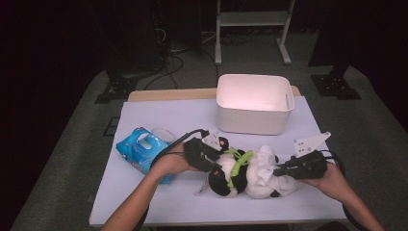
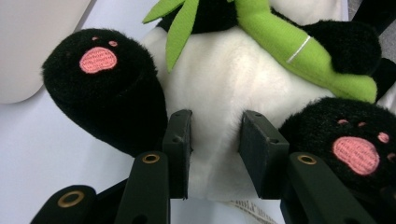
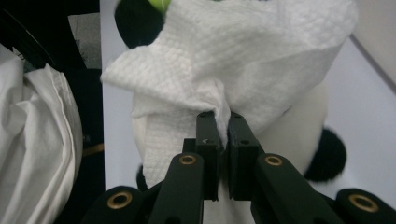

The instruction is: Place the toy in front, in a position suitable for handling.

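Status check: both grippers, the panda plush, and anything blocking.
Left gripper clamped on panda plush belly, between its feet. Right gripper shut on white tissue draped over the plush. White bin behind, wipes pack to the left; nothing blocking.

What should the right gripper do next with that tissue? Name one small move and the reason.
Probably draw the tissue slowly across the plush panda. The right gripper is shut on a fold of tissue draped over it, while the left gripper pinches its white belly, steadying it.
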Available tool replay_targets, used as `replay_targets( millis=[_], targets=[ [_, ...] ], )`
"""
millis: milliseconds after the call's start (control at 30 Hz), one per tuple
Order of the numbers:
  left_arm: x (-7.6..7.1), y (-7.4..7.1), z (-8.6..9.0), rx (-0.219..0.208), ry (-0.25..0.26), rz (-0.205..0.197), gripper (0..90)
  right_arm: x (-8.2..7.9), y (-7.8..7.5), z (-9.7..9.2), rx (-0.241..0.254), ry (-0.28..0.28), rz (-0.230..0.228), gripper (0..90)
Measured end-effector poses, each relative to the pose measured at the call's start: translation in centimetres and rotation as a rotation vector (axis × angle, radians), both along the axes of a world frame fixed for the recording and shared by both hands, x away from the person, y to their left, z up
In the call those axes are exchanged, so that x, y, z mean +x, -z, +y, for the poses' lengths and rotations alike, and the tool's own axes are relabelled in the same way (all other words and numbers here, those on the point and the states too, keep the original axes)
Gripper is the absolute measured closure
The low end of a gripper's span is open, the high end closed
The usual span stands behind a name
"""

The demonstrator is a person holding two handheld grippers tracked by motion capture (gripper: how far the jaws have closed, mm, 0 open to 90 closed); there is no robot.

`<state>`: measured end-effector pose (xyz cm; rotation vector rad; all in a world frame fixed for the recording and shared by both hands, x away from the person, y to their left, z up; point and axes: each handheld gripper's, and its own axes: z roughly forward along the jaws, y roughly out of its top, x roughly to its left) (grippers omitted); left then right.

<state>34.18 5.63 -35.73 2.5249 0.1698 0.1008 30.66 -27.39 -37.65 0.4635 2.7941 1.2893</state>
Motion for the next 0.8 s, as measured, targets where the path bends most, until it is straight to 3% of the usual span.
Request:
replay_targets(
  millis=[167, 267, 633, 800],
  targets=[
    [-0.3, 0.0, -0.7, 0.013, 0.004, -0.015, 63.5, 0.1, -1.0, 2.6, -0.044, -0.066, -0.038, 84.4],
    [-0.3, 0.0, -0.9, 0.017, 0.013, -0.023, 63.6, 0.2, -1.3, 3.1, -0.070, -0.078, -0.041, 84.7],
    [-0.4, 0.0, -2.7, -0.017, 0.047, -0.010, 64.0, 0.3, -0.9, 0.2, -0.099, -0.022, -0.001, 85.0],
    [-0.5, 0.1, -4.1, -0.017, 0.077, -0.010, 64.0, 0.2, -1.0, -1.0, -0.106, 0.008, -0.008, 84.9]
  ],
)
